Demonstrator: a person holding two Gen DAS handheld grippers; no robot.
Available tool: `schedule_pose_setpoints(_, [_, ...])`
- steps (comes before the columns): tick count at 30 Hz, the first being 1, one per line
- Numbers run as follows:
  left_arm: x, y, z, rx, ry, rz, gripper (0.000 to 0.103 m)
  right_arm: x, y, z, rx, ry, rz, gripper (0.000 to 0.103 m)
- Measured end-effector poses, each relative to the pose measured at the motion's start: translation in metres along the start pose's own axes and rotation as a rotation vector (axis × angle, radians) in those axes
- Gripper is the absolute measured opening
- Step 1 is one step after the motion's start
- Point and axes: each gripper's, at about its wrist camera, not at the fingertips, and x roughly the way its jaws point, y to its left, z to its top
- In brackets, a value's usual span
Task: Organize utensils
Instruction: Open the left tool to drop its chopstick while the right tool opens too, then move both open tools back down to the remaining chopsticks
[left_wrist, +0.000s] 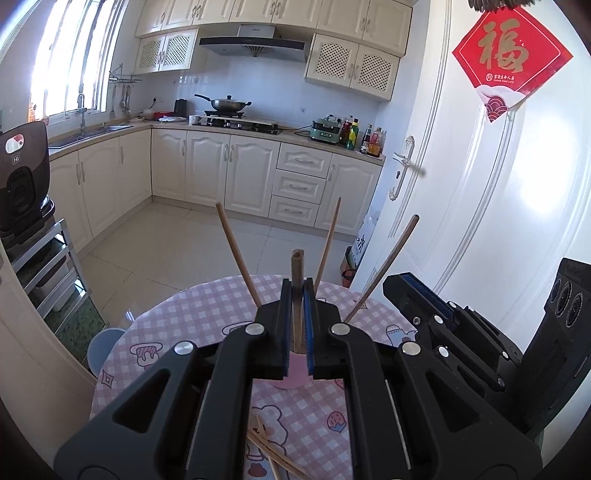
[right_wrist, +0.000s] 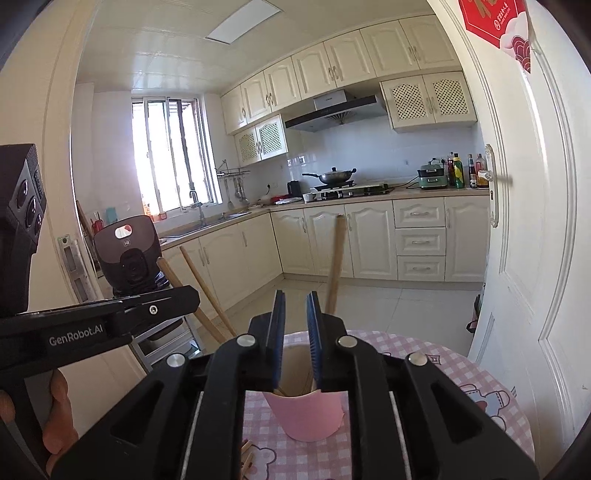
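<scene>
Chopsticks are the thing to count. In the left wrist view the left gripper (left_wrist: 297, 295) is clenched on one dark wooden chopstick (left_wrist: 297, 264), which stands nearly upright between its blue-lined pads at the centre of the frame, its lower end going down toward the pink cup (left_wrist: 291, 373) seen through the gap below the jaws. Three lighter chopsticks (left_wrist: 238, 254) fan out from behind the gripper: one leaning to the upper left, one rising just right of centre, one slanting to the upper right. At the bottom centre of that frame, loose chopsticks (left_wrist: 273, 454) lie crossed on the pink checked tablecloth (left_wrist: 192, 314); at least three show, the rest hidden by the gripper body.

In the right wrist view the right gripper (right_wrist: 295, 321) stands released, its pads parted with nothing pressed between them, poised over the cup (right_wrist: 306, 413) at the lower centre. Three chopsticks (right_wrist: 336, 266) are visible standing in the cup there: two leaning left, one rising just right of the jaws. The left gripper's body crosses the left edge of this frame, a person's hand (right_wrist: 55, 417) beneath it.
</scene>
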Motion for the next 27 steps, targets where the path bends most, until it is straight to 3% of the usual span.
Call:
schedule_pose_setpoints(1, [-0.002, 0.001, -0.002, 0.000, 0.006, 0.006, 0.012, -0.002, 0.000, 0.000, -0.001, 0.000, -0.001, 0.021])
schedule_pose_setpoints(3, [-0.006, 0.003, -0.004, -0.004, 0.013, 0.021, 0.035, -0.007, 0.001, -0.002, 0.002, 0.002, -0.006, 0.025])
schedule_pose_setpoints(4, [-0.010, 0.004, -0.006, -0.008, 0.008, 0.031, 0.061, -0.009, 0.001, -0.002, 0.006, 0.009, -0.004, 0.027])
schedule_pose_setpoints(6, [-0.018, 0.005, -0.010, -0.001, -0.011, 0.035, 0.063, -0.013, 0.002, -0.004, 0.008, 0.017, -0.009, 0.028])
schedule_pose_setpoints(12, [-0.031, 0.014, -0.020, -0.004, 0.042, 0.034, 0.065, -0.017, 0.006, -0.019, 0.007, 0.113, -0.002, 0.038])
schedule_pose_setpoints(20, [-0.026, 0.032, -0.056, 0.014, 0.199, 0.047, 0.068, 0.003, 0.014, -0.072, -0.021, 0.384, 0.021, 0.042])
schedule_pose_setpoints(27, [0.001, 0.058, -0.099, -0.015, 0.396, 0.067, 0.068, 0.027, 0.029, -0.124, -0.076, 0.633, 0.064, 0.042])
